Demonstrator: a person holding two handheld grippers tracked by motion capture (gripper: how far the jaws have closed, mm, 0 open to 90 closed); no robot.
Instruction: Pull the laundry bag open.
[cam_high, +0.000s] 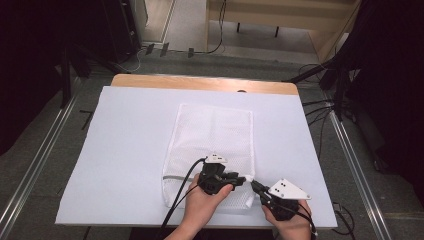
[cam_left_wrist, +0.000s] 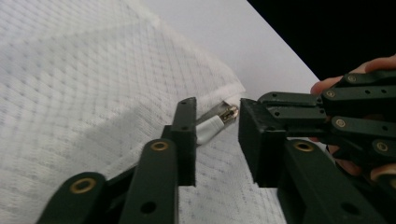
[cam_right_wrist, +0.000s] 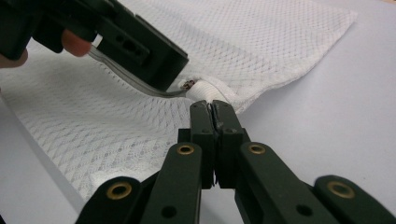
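Meeting at the mesh bag's (cam_high: 212, 145) near corner: left tongs (cam_left_wrist: 215, 140) released, right tongs (cam_right_wrist: 213, 112) clenched on its edge.

White mesh bag (cam_high: 212, 150), flat on the table's white cover (cam_high: 125, 150), set a little right of centre. Long axis runs from far edge toward near edge; near end reaches close to the near edge. Fabric is fine, see-through netting with a diamond weave (cam_left_wrist: 84, 74), slightly rumpled near the front right corner. A zipper line (cam_high: 172, 177) runs across the near end. Small metal zipper pull (cam_left_wrist: 229, 113) with white tab sits at the near right corner (cam_right_wrist: 205, 91), where the hem is bunched and lifted.
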